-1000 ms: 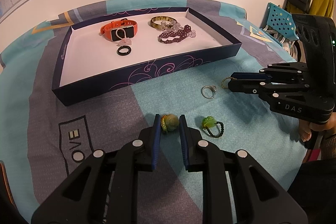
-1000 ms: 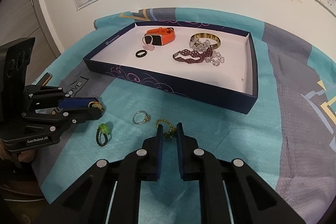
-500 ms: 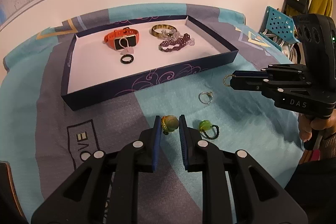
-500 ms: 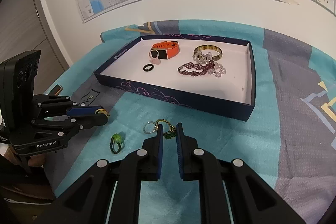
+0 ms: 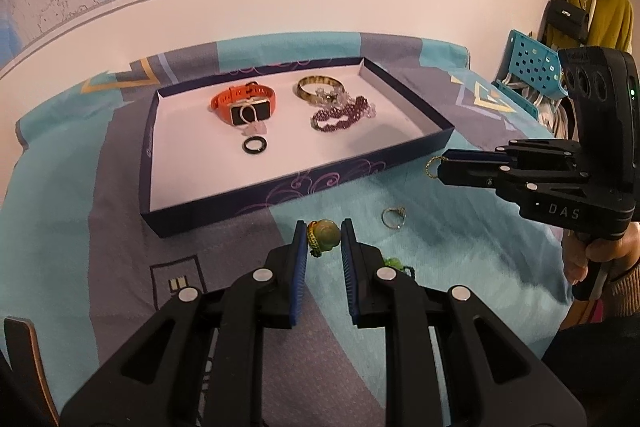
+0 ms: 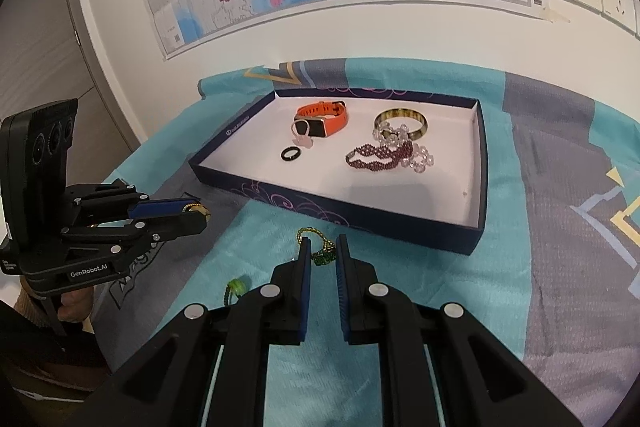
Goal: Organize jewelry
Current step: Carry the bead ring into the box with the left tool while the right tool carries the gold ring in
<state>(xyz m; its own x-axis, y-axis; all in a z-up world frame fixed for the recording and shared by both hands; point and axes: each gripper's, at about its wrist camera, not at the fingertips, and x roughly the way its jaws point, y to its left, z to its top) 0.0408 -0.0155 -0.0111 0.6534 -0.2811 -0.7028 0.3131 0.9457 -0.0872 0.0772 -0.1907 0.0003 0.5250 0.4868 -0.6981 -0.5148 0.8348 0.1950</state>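
Both grippers are carrying a piece off the cloth now. One second ago each was low over the blanket with its piece; since then both have risen, and the tray has dropped lower and farther off in both wrist views.

Left gripper [image 5: 324, 241] is pinching a green bead pendant [image 5: 325, 234] between its blue pads, the yellow-green cord showing against the left pad. Right gripper [image 6: 321, 254] is pressing its narrow-set pads on a gold-and-green cord charm [image 6: 323, 254], whose gold loop is sticking out ahead of the tips.

That likely means two pickups are done and the carry to the tray [image 5: 288, 187] is beginning. The tray is lying ahead of both grippers, already holding an orange watch [image 5: 244, 103], a black ring [image 5: 255, 145], a bangle [image 5: 318, 85] and a purple bead bracelet [image 5: 340, 115].

Still on the cloth, a silver ring [image 5: 393, 217] is lying just ahead and right of the left gripper, and a green knotted charm [image 6: 234, 287] is resting behind and left of the right gripper's tips.

Both hands are tilting their grippers steeply downward toward the cloth, side by side, the right one's tips reaching across in front of the left.
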